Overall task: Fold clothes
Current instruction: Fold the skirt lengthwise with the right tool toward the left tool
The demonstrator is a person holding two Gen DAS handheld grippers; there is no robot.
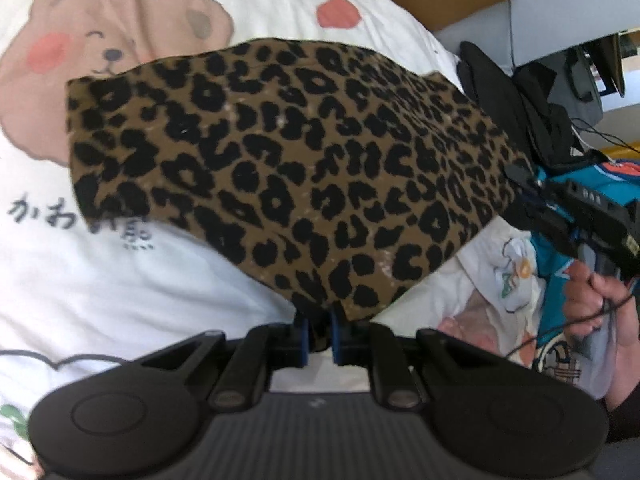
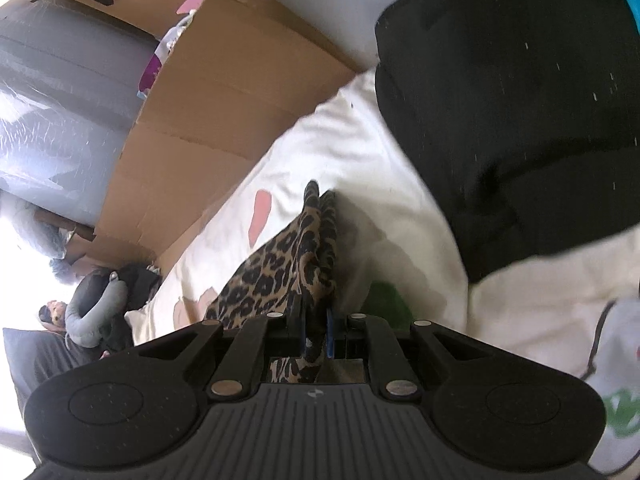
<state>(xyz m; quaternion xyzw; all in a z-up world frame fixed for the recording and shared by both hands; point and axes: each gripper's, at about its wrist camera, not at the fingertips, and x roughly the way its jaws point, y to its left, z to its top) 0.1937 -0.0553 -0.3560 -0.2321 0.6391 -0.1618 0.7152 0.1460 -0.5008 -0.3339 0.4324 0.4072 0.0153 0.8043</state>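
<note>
- Leopard-print garment point(image 1: 288, 168) — held spread above the white bear-print bedding point(image 1: 120, 272).
- Left hand-held gripper point(image 1: 320, 336) — pinched onto its near edge.
- Right hand-held gripper point(image 2: 316, 332) — clamped on another edge; black clothing point(image 2: 520, 120) lies beside.

1 leopard cloth point(image 1: 288, 168). 2 grippers: left gripper point(image 1: 319, 340) and right gripper point(image 2: 316, 332), each clamped on that cloth. 1 white bedspread point(image 1: 100, 280) printed with 1 bear point(image 1: 100, 52). 1 cardboard box point(image 2: 224, 92). 1 black garment point(image 2: 512, 120). 1 hand point(image 1: 596, 304).
</note>
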